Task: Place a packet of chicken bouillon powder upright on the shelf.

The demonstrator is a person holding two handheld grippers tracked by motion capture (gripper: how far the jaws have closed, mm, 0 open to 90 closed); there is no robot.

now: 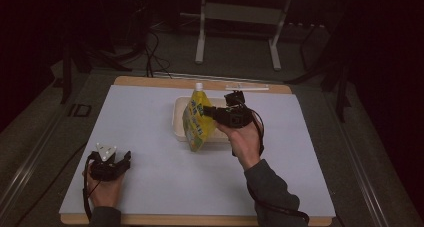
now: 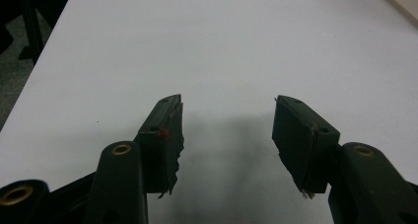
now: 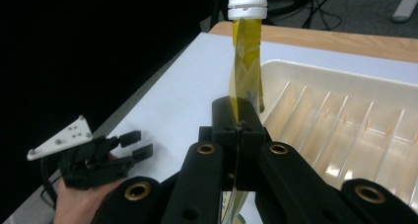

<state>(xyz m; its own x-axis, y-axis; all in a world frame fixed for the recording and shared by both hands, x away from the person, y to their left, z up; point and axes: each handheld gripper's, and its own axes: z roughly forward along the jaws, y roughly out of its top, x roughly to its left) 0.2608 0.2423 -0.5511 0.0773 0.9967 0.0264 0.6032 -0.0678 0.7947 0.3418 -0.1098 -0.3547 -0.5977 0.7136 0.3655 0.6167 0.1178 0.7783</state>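
- Looking down from the high view, you hold the right gripper (image 1: 212, 112) clamped on a yellow spouted pouch (image 1: 196, 123), which stands upright with its white cap (image 1: 199, 86) on top, its lower part at the near left edge of a cream tray (image 1: 179, 118) on the pale sheet (image 1: 150, 132) covering the table. Your right hand (image 1: 245, 139) sits just behind the gripper, sleeve trailing toward the bottom edge. Your left gripper (image 1: 125, 159), topped by its grey three-cornered plate (image 1: 105, 151), rests low near the sheet's near left corner, well apart from the pouch, with your left hand (image 1: 105, 189) behind it.
- Seen from the left gripper view, your left gripper (image 2: 227, 130) stands with its black jaws spread wide, nothing between them, over bare pale sheet (image 2: 222, 46); their shadow falls on the sheet just beneath.
- Seen from the right gripper view, your right gripper (image 3: 238, 118) has its jaws pressed together on the side edge of the yellow pouch (image 3: 245, 66), whose white cap (image 3: 247, 2) rises above them. The ribbed cream tray (image 3: 345, 120) lies just to the right, its slots showing nothing inside. At lower left, your left gripper (image 3: 135, 145) sits with your hand (image 3: 79, 202) under it, jaws apart.
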